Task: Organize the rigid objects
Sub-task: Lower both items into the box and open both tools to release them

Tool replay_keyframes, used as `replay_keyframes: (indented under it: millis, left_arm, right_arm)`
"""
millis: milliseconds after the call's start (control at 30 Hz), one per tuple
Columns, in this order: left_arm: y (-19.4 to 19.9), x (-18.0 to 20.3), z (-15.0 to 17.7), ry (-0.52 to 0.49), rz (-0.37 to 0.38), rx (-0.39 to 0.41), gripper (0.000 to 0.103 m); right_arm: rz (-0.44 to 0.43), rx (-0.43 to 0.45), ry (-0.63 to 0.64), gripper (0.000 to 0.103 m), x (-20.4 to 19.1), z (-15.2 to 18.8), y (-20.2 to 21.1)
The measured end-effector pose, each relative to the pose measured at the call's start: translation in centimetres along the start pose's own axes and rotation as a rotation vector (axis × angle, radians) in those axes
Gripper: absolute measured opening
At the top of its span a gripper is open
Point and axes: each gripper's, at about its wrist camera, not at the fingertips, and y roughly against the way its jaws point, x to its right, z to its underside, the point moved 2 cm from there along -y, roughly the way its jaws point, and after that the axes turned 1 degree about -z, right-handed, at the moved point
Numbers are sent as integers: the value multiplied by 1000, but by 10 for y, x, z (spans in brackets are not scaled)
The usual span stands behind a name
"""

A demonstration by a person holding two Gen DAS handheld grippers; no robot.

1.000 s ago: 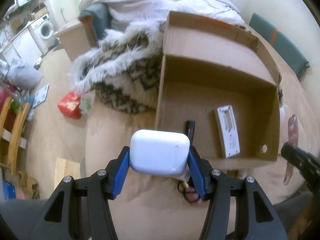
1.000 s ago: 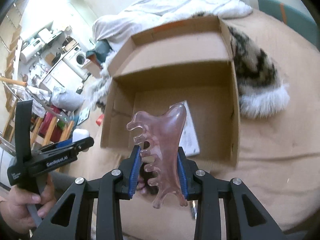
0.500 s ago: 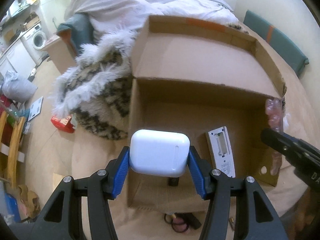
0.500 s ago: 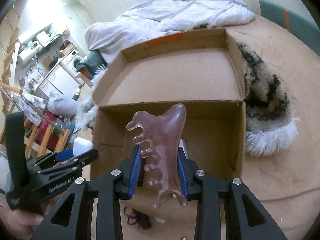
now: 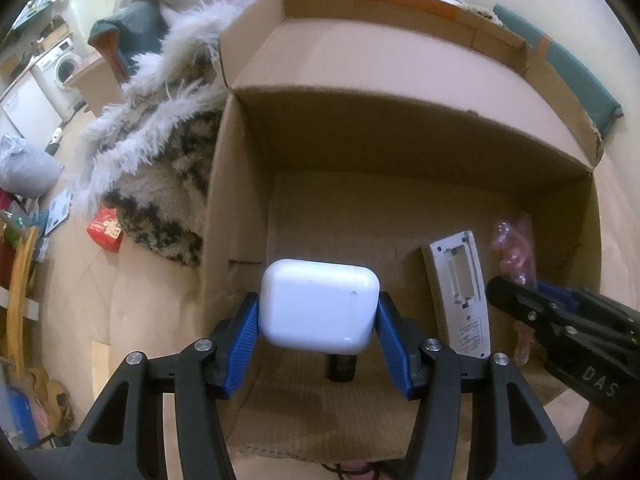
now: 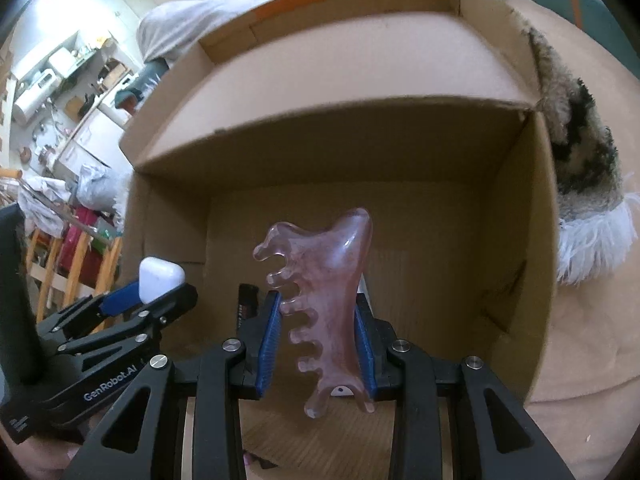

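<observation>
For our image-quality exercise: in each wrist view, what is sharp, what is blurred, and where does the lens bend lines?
Left wrist view: the white case is crisp and overexposed; the cardboard box rim bows. Right wrist view: the pink comb is sharp, the box's far flap smears, and corners go black.

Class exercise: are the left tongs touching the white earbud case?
Touching. The left wrist view shows the left tongs with both blue pads pressed flush against opposite sides of the white earbud case, no gap either side.
</observation>
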Motion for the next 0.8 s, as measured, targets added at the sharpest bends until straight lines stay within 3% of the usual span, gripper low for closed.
replay_keyframes:
  millis: [533,800]
  left_arm:
    - [-8,7,8,-33,5,-10,54]
    - [-9,13,10,-45,9,-24,54]
  right_arm:
    - [57,-104,-10,36,-9,-5,-38]
    - [64,-107,-32,36,-10,-8,-45]
